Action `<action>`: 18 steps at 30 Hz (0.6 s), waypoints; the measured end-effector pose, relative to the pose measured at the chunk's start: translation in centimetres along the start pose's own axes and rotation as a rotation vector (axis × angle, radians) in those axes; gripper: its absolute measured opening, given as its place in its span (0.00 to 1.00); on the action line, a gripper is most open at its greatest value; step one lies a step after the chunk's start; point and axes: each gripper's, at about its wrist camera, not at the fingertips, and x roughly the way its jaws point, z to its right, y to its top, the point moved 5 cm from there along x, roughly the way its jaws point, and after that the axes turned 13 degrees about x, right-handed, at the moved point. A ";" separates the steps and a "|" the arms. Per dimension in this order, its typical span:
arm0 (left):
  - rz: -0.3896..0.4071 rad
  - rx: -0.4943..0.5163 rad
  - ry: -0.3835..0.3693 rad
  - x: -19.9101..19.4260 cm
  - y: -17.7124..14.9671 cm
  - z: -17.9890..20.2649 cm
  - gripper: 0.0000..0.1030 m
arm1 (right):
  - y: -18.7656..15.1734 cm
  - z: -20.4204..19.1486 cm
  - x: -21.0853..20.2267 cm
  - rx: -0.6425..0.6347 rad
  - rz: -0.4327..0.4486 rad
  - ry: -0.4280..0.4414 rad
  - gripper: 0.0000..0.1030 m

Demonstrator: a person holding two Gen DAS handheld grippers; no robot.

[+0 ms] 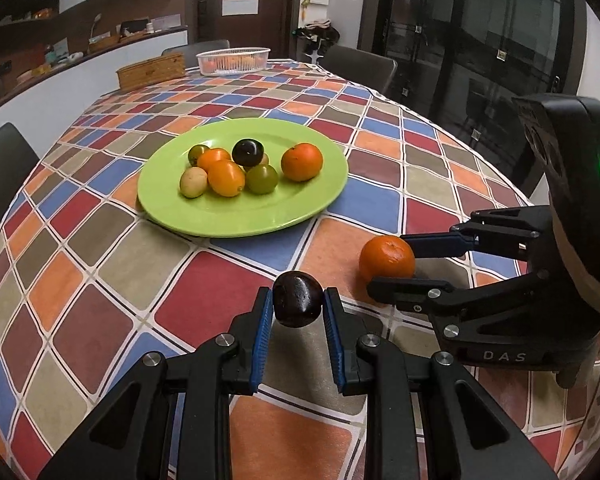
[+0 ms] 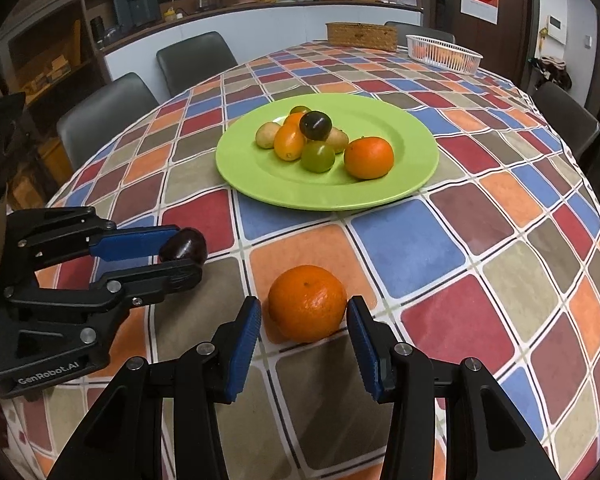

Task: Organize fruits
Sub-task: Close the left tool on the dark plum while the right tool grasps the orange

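i see a tablecloth (image 2: pixel 452 248) checked in red, blue, orange and drab squares with white lines. the plate (image 2: pixel 400 184) is lime green, bearing orange, green, yellowish and near-black fruit. my grippers are black with blue pads (image 2: pixel 242 344); one dark maroon plum (image 1: pixel 297 299), one bright orange mandarin (image 2: pixel 307 303).

On the green plate (image 1: pixel 236 216) lie seven fruits: three orange, two green, one yellowish, one dark plum (image 1: pixel 248 152), with an eighth possibly hidden behind it. Nearer than the plate: one mandarin (image 2: pixel 307 303) and one dark plum (image 1: pixel 297 299). Beyond it: one white basket (image 1: pixel 233 61), one wicker box (image 1: pixel 151 71).
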 end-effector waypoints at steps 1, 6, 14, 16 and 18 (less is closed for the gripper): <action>0.001 -0.003 0.002 -0.1 0.0 -0.1 0.25 | 0.0 0.0 0.0 -0.001 0.003 -0.005 0.41; 0.018 -0.010 0.008 -0.6 0.3 -0.3 0.25 | 0.1 -0.1 -0.3 0.002 0.009 0.004 0.41; 0.074 -0.022 0.030 -1.6 2.6 -1.4 0.25 | 2.4 -0.9 -2.3 0.014 0.092 0.029 0.41; 0.094 -0.022 0.041 -1.9 3.6 -2.0 0.25 | 3.5 -0.9 -2.6 0.019 0.114 0.028 0.41; 0.111 -0.018 0.052 -2.0 4.6 -2.5 0.25 | 4.6 -0.7 -2.9 0.028 0.136 0.027 0.41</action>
